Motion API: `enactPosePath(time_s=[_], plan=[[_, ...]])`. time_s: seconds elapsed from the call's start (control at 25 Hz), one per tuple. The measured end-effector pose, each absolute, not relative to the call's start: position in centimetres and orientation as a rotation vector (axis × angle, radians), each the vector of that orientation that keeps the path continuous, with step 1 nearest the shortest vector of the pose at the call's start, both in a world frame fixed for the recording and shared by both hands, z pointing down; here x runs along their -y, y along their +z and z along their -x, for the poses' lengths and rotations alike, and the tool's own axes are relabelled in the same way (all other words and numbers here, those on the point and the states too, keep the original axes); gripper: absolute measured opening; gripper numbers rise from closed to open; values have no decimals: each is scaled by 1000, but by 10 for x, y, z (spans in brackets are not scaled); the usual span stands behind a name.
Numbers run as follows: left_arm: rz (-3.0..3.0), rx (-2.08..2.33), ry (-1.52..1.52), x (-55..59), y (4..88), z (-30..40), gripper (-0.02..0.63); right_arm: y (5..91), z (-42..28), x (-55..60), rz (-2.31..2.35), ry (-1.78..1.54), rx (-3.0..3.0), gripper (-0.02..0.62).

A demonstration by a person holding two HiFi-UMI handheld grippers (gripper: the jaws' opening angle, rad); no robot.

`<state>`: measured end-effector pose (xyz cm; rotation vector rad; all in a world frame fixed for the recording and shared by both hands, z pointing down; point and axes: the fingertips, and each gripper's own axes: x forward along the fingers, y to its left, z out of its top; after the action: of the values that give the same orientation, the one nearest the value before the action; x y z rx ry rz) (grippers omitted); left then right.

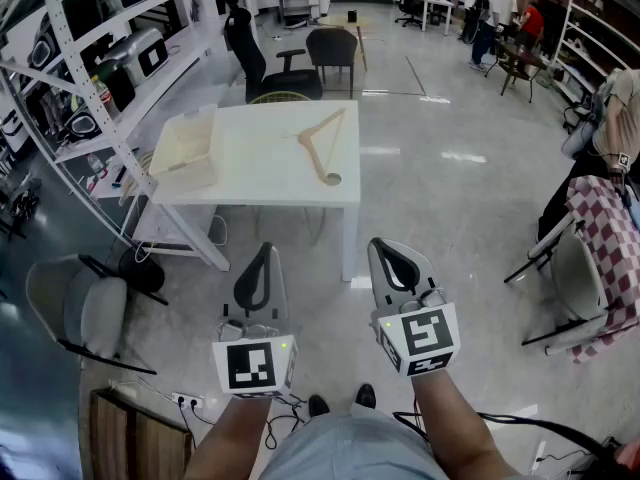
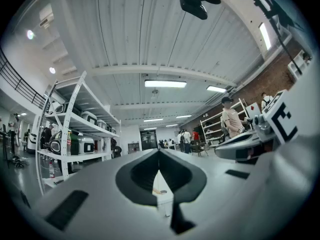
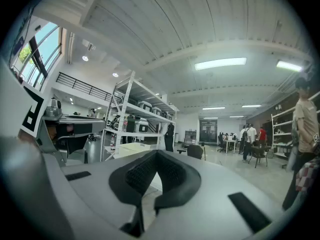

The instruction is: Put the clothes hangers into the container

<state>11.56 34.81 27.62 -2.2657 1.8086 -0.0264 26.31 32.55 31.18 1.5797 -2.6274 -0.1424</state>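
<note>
A wooden clothes hanger [image 1: 322, 138] lies on the right half of a white table [image 1: 260, 168]. An open cream container [image 1: 185, 150] sits on the table's left end. Both grippers hang side by side over the floor, well short of the table's near edge, and point toward it. My left gripper [image 1: 264, 250] is shut with nothing in it. My right gripper [image 1: 381, 245] is shut and empty too. In the left gripper view the jaw tips of my left gripper [image 2: 159, 154] meet, and a strip of the table [image 2: 162, 199] shows through the gap below. The right gripper view shows my right gripper [image 3: 156, 154] with its tips together.
A metal shelf rack [image 1: 100, 78] runs along the left. Two office chairs [image 1: 290, 58] stand behind the table. A grey chair [image 1: 80, 308] is at the near left and a chair with a checked cloth [image 1: 600, 258] at the right. People [image 1: 490, 8] stand far back.
</note>
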Motion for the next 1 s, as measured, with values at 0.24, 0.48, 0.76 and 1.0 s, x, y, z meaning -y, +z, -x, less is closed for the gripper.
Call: enactPosePath(time_s=[0.24, 0.48, 0.76, 1.0], plan=[[2265, -1816, -36, -346, 278, -129, 11, 316, -277, -323, -1573, -123, 2634, 10], [2259, -1826, -44, -341, 278, -144, 12, 314, -292, -316, -1569, -132, 2646, 11], [2241, -1865, -19, -331, 282, -163, 12, 318, -310, -300, -1526, -79, 2689, 12], [2234, -1899, -45, -322, 295, -174, 12, 336, -316, -285, -1462, -37, 2688, 12]])
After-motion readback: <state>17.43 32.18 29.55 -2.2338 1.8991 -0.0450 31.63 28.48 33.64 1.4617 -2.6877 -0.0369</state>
